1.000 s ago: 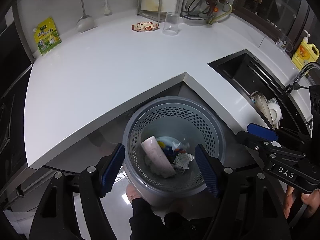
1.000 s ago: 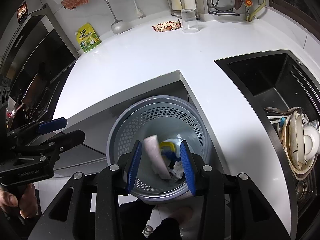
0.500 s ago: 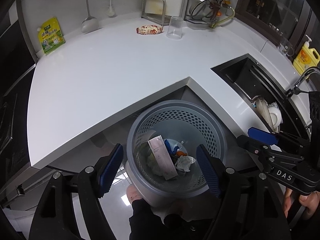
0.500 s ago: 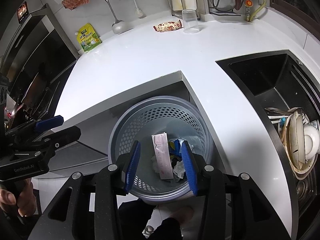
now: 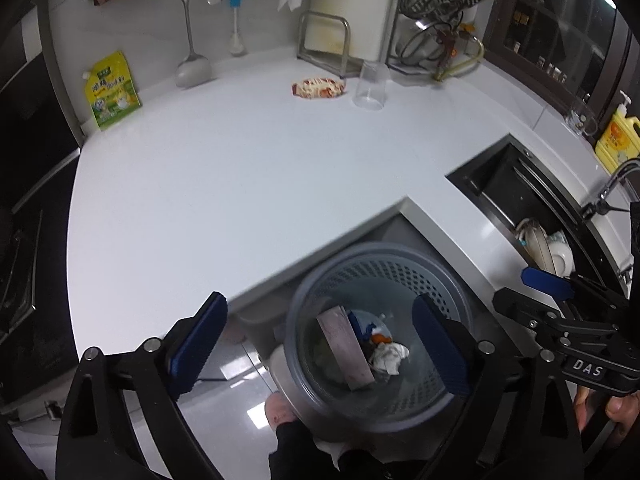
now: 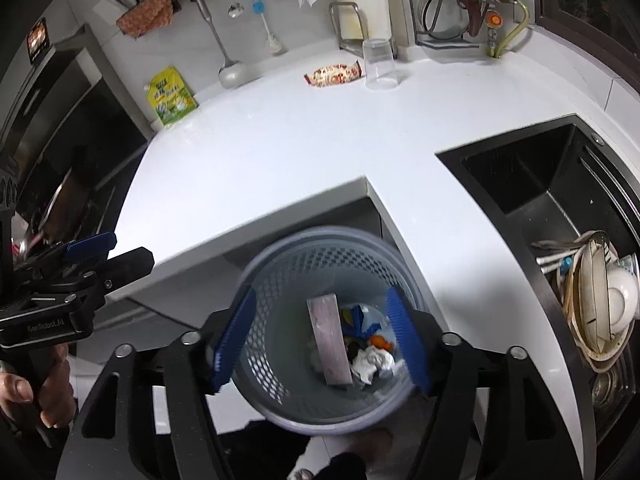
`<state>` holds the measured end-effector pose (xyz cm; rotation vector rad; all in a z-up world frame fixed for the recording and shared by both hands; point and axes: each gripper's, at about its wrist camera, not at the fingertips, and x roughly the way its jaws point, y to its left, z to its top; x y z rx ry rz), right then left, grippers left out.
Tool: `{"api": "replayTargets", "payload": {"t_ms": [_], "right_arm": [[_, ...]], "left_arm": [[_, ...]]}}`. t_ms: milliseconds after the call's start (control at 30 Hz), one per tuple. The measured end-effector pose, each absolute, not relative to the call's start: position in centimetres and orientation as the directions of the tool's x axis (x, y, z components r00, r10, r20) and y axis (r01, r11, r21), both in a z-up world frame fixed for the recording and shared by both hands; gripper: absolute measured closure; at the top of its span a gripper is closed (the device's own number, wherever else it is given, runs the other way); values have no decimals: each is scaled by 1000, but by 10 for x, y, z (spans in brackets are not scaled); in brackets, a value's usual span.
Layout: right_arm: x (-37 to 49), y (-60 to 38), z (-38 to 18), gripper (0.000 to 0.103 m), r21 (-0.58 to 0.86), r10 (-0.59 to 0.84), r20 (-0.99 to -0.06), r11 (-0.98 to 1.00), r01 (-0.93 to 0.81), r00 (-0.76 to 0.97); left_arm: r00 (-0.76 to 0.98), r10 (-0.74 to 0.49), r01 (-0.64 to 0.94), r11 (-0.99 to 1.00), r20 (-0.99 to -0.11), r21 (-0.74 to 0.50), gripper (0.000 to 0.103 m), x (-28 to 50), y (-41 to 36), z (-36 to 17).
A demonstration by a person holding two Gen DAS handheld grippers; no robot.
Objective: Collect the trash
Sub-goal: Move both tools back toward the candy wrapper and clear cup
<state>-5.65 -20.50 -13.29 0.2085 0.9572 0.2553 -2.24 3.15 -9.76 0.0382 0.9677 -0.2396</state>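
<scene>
Here, both my left gripper (image 5: 320, 340) and right gripper (image 6: 322, 338) are opening, empty, above the bin (image 6: 328, 240), while the light, crinkly snack wrapper (image 5: 318, 88) waits at twelve o'clock, best pinched by one sealed end.

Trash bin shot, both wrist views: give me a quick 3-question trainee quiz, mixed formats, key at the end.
1. True or false: the pink box lies inside the grey perforated bin.
2. Multiple choice: which wrapper is on the white counter beside the clear cup? A) the red snack wrapper B) a blue foil bag C) a black sachet
3. Fill in: the right gripper holds ____ between its pads.

Key
1. True; it rests there with crumpled white paper.
2. A
3. Nothing; its jaws are opening above the bin, as are those of the left gripper, also empty.
</scene>
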Motion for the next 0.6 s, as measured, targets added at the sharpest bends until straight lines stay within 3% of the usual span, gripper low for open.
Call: {"api": "replayTargets", "payload": {"t_ms": [267, 600], "right_arm": [[-15, -207, -115, 26, 260, 226, -727, 964, -44, 648], [82, -202, -119, 24, 217, 124, -668, 976, 33, 734]], "left_arm": [[636, -184, 184, 979, -749, -84, 7, 34, 49, -80], [741, -166, 159, 985, -650, -70, 6, 140, 47, -78]]}}
